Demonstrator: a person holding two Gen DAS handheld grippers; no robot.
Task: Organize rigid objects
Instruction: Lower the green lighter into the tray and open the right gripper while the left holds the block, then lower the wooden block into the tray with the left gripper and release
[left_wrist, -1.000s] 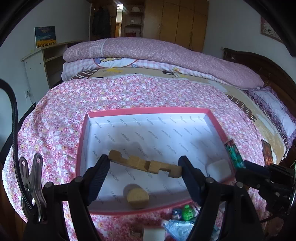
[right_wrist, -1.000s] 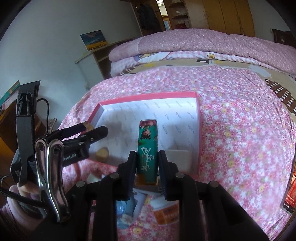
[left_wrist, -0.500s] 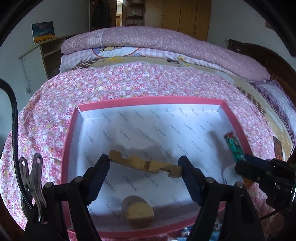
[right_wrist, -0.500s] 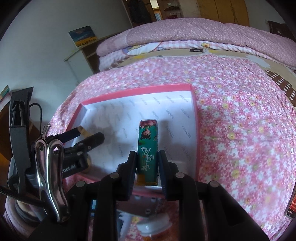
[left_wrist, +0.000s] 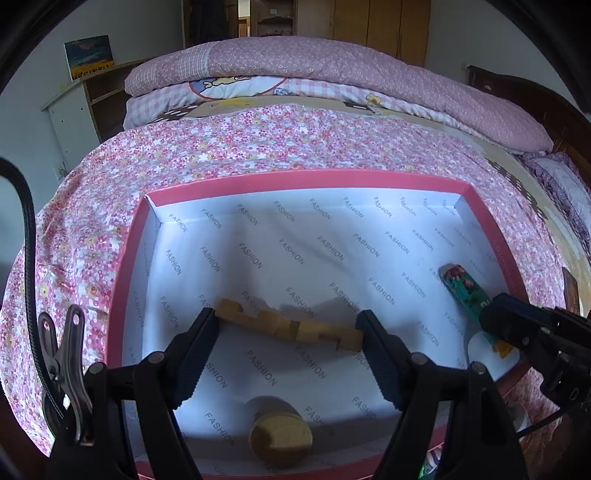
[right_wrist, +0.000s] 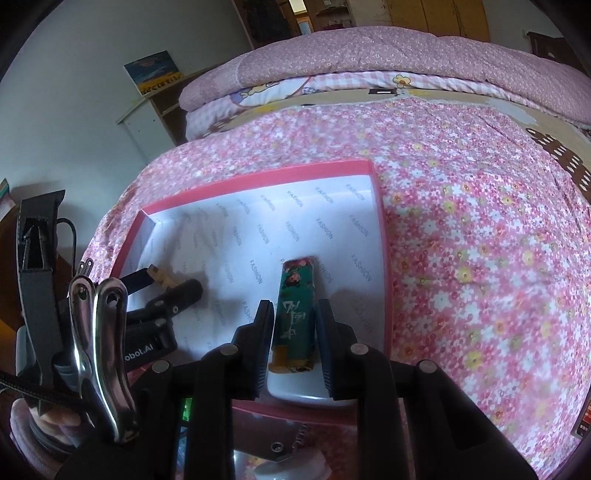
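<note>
1. Bed (left_wrist: 258, 147), one; pink floral cover, soft; folded pink quilt (left_wrist: 351, 70) at the far end; both views show it.
2. Box (left_wrist: 125, 258), one; shallow rectangular tray, pink rim, white lining printed FASHION; sits on the bed; left view shows the whole inside, right view only its right part.
3. Left gripper (left_wrist: 288, 328); two black ribbed fingers spread wide, grasping the notched wooden bar (left_wrist: 291, 326) end to end, above the box floor; right view shows only one bar end (right_wrist: 159, 274) at that gripper's tips.
4. Right gripper (right_wrist: 294, 323); clenched on the green tube (right_wrist: 295, 310), narrow gap; tube flat-sided, printed cartoon figure, tip over the box's right side; left view shows the tube (left_wrist: 463, 286) sticking out from the black fingers.
5. White rounded piece (right_wrist: 295, 391), one; smooth, in the near right corner under the tube.
6. Cork-like cylinder (left_wrist: 279, 435), one; tan, rough; near edge of the box; left view only.
</note>
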